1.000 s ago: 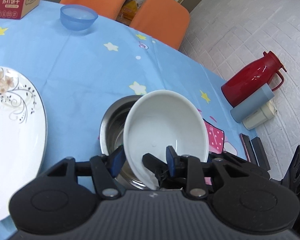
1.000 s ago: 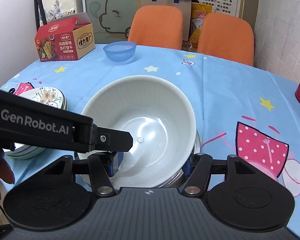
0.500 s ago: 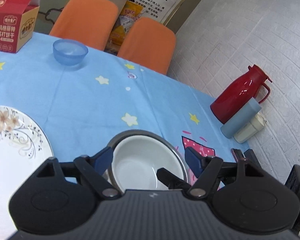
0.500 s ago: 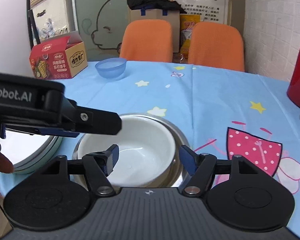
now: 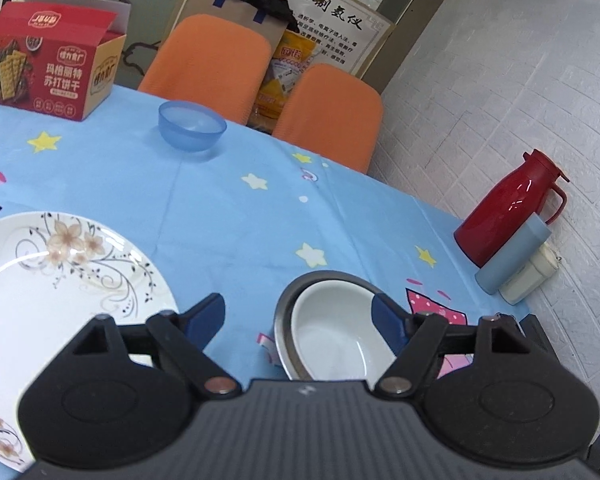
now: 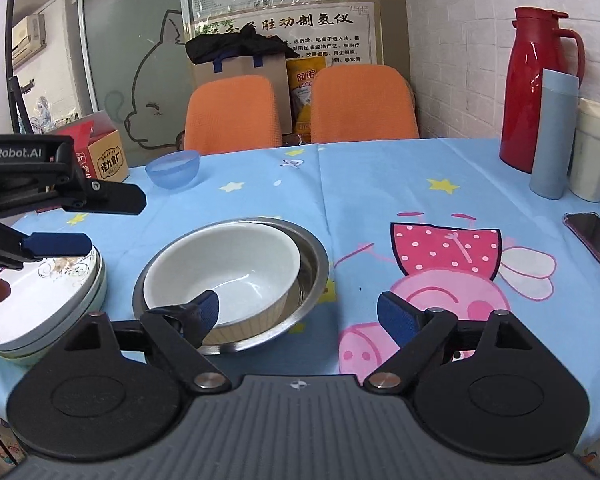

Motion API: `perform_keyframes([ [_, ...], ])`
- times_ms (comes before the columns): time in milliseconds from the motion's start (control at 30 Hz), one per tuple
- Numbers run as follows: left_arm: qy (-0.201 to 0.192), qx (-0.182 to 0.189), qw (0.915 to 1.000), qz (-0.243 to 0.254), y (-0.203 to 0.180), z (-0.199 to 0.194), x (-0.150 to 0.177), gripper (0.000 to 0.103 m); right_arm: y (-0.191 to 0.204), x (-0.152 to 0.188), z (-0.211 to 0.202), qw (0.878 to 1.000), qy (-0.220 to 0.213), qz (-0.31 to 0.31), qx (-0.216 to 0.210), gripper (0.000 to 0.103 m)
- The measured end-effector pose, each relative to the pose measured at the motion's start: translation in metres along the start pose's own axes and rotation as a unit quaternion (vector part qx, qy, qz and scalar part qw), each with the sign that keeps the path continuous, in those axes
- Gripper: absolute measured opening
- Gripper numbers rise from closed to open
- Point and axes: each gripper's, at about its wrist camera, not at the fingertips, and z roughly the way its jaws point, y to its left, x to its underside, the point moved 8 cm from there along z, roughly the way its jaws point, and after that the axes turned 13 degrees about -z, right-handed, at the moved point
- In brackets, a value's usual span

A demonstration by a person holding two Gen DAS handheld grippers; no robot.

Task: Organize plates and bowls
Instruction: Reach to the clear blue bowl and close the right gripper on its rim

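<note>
A white bowl (image 6: 228, 264) sits inside a steel bowl (image 6: 314, 264) on the blue tablecloth; both show in the left wrist view, white bowl (image 5: 332, 332), steel bowl (image 5: 284, 320). A stack of flowered plates (image 5: 40, 280) lies to the left, also in the right wrist view (image 6: 52, 300). A blue plastic bowl (image 5: 191, 126) stands at the far side, also in the right wrist view (image 6: 174, 168). My left gripper (image 5: 300, 316) is open and empty above the table between plates and bowls. My right gripper (image 6: 298, 312) is open and empty just in front of the bowls.
A red cracker box (image 5: 48, 68) stands at the far left. A red thermos (image 6: 540, 88), a blue tumbler (image 6: 554, 136) and a cream cup (image 6: 594, 152) stand at the right edge. Two orange chairs (image 6: 300, 108) are behind the table. A dark tray (image 6: 596, 236) lies at right.
The left gripper let go of the white bowl, which now rests in the steel bowl. Both grippers opened wide and pulled back and up from the bowls.
</note>
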Motion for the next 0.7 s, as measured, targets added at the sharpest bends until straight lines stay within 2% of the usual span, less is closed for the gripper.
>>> perform_keyframes([
  [200, -0.010, -0.007, 0.9999, 0.003, 0.008, 0.002, -0.018, 0.074, 0.001, -0.006, 0.010, 1.000, 0.006, 0.015, -0.010, 0.103],
  [400, -0.017, -0.011, 0.9997, 0.010, 0.019, 0.006, -0.043, 0.075, 0.004, -0.032, 0.027, 0.999, -0.001, 0.027, -0.027, 0.103],
  [567, -0.022, -0.025, 0.9981, 0.051, 0.027, 0.009, -0.073, 0.075, 0.019, -0.073, 0.049, 0.999, -0.009, -0.012, -0.049, 0.103],
  [700, -0.003, -0.027, 0.9977, 0.062, 0.040, 0.020, -0.115, 0.075, 0.037, -0.119, 0.074, 0.995, -0.018, -0.057, -0.084, 0.103],
])
